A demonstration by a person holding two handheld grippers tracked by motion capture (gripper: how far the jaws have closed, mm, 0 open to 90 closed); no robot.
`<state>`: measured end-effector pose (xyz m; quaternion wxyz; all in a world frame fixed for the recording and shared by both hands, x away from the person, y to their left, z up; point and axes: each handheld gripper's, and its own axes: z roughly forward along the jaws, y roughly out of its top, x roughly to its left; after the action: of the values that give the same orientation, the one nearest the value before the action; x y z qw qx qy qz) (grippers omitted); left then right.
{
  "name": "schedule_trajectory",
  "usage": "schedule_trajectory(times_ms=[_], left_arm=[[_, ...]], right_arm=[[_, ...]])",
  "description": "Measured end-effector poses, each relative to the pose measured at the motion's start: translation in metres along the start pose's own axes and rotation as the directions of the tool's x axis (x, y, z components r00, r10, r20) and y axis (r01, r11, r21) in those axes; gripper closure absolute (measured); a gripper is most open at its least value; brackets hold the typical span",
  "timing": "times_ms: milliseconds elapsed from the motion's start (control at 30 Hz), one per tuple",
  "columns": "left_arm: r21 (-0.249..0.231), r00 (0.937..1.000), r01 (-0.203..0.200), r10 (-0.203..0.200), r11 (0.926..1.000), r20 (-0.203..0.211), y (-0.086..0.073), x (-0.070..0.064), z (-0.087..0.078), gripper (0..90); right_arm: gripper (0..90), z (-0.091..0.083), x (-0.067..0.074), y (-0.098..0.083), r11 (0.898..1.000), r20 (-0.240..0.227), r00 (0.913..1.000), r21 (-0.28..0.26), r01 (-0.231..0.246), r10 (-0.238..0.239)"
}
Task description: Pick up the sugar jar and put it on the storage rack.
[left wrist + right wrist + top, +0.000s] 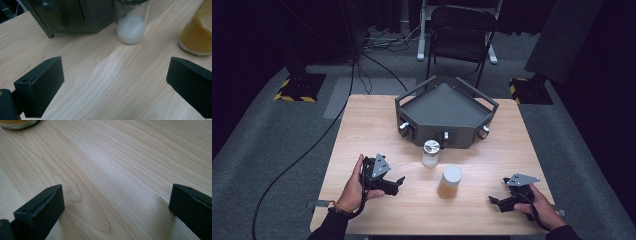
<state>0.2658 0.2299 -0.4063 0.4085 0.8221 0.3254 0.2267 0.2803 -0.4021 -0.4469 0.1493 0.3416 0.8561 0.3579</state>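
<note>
Both claws spread wide, empty: left claw (399, 180), right claw (493, 201). Amber jar (449, 182) mid tabletop (362, 125) between claws, white-powder jar (431, 153) just behind. Likely glass: rigid, slick, breakable, moderately heavy. Best gripped around mid-body, below lid

No readable text, label, brand or number anywhere. Plain metal lid, bare glass and no sticker on the jar of white grains (431, 153); plain pale lid and unlabelled side on the jar of amber contents (450, 182). No lettering on the dark three-sided tray (446, 106), nor on its knobs. No print on the black jaws in either gripper view, nor on the wooden table (377, 125). One sign only, and wordless: yellow-and-black hazard stripes along the edges of the two stand bases on the floor, one left (297, 96) and one right (515, 86).
</note>
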Motion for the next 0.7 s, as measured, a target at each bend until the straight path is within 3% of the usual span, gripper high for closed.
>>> schedule_trajectory(times_ms=[700], left_arm=[[-0.008, 0.9984, -0.038, 0.038, 0.9992, 0.042, 0.015, -0.006, 0.017, 1.0]], right_arm=[[0.0, 0.0, 0.0, 0.0, 1.0, 0.0, 1.0, 0.0, 0.0, 0.0]])
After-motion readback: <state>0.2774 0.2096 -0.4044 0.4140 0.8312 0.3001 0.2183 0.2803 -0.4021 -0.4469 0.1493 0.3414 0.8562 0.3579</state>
